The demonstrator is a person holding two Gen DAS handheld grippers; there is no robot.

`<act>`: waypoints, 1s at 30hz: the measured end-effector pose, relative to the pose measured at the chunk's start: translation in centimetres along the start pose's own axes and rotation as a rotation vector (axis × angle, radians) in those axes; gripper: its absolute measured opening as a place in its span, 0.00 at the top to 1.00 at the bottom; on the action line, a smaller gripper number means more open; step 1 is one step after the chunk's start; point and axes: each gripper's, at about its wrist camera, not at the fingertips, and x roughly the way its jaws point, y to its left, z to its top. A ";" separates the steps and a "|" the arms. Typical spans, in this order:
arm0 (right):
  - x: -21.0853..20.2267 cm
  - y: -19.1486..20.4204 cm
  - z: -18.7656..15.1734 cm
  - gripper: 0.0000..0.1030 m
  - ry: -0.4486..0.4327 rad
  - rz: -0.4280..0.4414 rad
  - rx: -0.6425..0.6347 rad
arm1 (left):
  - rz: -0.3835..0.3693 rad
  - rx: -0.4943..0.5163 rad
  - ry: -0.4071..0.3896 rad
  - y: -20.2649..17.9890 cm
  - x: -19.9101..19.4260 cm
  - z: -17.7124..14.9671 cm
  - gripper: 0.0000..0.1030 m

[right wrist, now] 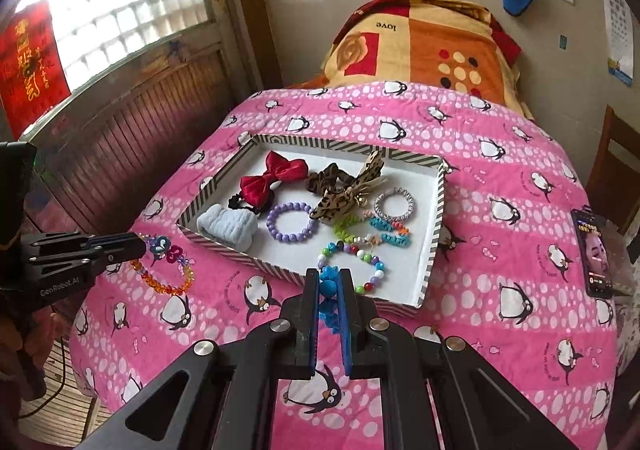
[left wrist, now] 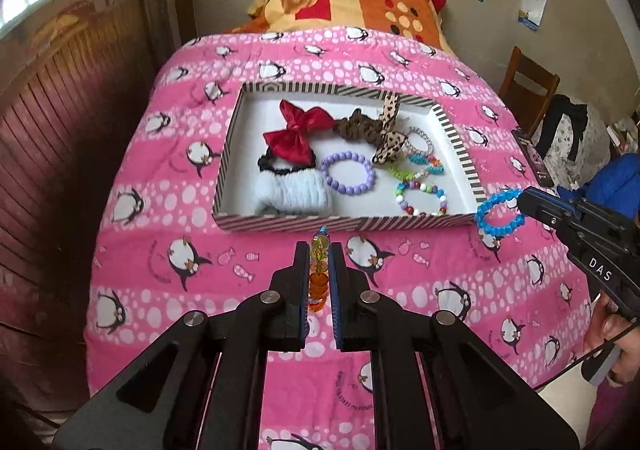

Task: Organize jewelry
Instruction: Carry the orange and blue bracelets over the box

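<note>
- Left gripper (left wrist: 319, 270) clamped on an orange-and-multicolour bead bracelet (right wrist: 168, 270); from the right wrist view the loop hangs from the tips just off the tray's near-left corner, low over the quilt (left wrist: 160, 250), contact unclear.
- Right gripper (right wrist: 329, 290) clamped on a blue bead bracelet (left wrist: 498, 212), held beside the tray's near-right corner, outside the rim.
- Striped tray (left wrist: 456, 138) sits on the pink penguin quilt; neither held bracelet is inside it.
- Tray already holds: red bow (left wrist: 298, 132), leopard scrunchie (left wrist: 360, 128), white fluffy band (left wrist: 296, 190), purple bead bracelet (left wrist: 348, 172), multicolour bead bracelet (left wrist: 422, 196), green/teal pieces, clear coil ring.
- Risk: a dangling loop could catch the tray rim on the way in and tip or drag the light tray on the soft quilt.
- Risk: grip is on a single bead or two; round beads may slip, dropping a bracelet onto the quilt.
- Risk: free floor in the tray is small, mostly near-left and centre; dropping on top could tangle with the bead strings.
- Both grippers are heading for the same near edge, so they may crowd each other.
- Phone (right wrist: 596, 250) lies on the quilt to the right, well apart from the tray.
</note>
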 end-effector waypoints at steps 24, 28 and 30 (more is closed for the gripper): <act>2.9 -3.3 3.8 0.92 0.028 -0.030 0.024 | -0.011 0.053 -0.006 -3.6 4.1 6.9 0.92; 4.4 -3.4 4.1 0.92 0.051 -0.004 0.030 | -0.021 0.055 0.011 -4.5 5.5 7.6 0.92; 5.0 -3.2 4.2 0.92 0.063 0.013 0.032 | -0.029 0.055 0.021 -5.1 6.4 8.0 0.92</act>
